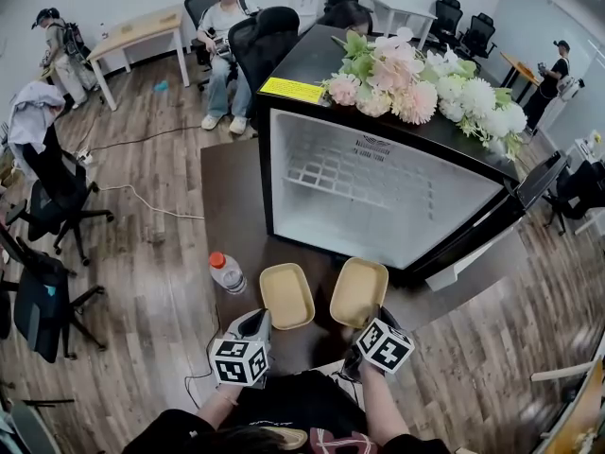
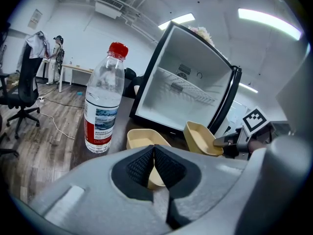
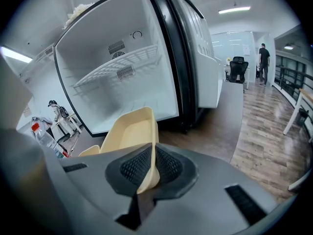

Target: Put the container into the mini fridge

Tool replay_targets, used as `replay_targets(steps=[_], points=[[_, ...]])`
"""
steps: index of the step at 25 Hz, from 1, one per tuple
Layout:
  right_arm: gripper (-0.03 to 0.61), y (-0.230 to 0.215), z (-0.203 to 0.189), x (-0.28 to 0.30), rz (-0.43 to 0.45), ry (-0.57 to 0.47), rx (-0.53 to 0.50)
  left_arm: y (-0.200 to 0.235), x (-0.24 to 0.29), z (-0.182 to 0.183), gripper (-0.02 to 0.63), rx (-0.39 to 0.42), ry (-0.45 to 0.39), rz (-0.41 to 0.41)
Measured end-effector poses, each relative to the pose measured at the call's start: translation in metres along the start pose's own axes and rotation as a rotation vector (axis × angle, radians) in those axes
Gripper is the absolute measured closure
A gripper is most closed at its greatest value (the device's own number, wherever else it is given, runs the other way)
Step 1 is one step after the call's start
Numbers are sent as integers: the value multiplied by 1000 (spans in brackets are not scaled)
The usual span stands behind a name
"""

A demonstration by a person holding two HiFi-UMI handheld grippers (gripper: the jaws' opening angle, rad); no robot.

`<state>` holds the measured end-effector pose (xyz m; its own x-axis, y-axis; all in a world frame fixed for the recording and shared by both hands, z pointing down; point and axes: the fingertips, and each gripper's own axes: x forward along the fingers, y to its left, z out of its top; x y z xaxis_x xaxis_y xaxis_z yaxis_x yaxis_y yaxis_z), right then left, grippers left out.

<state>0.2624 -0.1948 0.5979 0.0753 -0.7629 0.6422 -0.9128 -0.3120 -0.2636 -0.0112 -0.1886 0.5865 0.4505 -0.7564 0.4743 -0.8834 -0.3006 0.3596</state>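
Note:
Two shallow beige containers are in front of the open mini fridge (image 1: 378, 192). My left gripper (image 1: 263, 318) is shut on the near rim of the left container (image 1: 286, 295), which rests on the dark table (image 1: 232, 206). In the left gripper view its pads (image 2: 166, 166) pinch that rim (image 2: 142, 138). My right gripper (image 1: 364, 322) is shut on the rim of the right container (image 1: 359, 291), which is raised and tilted toward the fridge. The right gripper view shows this container (image 3: 129, 129) clamped in the right gripper (image 3: 152, 155), before the white interior (image 3: 122, 72) with its wire shelf.
A clear water bottle (image 1: 227, 272) with a red cap stands on the table left of the containers. Artificial flowers (image 1: 425, 88) lie on top of the fridge. The fridge door (image 1: 492, 239) hangs open at the right. Office chairs, desks and several people are farther off.

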Motion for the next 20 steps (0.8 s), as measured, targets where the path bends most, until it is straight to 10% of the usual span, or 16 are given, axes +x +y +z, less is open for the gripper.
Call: replay_targets(steps=[20], points=[[552, 5, 89, 41, -57, -145, 31, 4, -6, 12, 606, 7, -24, 29]])
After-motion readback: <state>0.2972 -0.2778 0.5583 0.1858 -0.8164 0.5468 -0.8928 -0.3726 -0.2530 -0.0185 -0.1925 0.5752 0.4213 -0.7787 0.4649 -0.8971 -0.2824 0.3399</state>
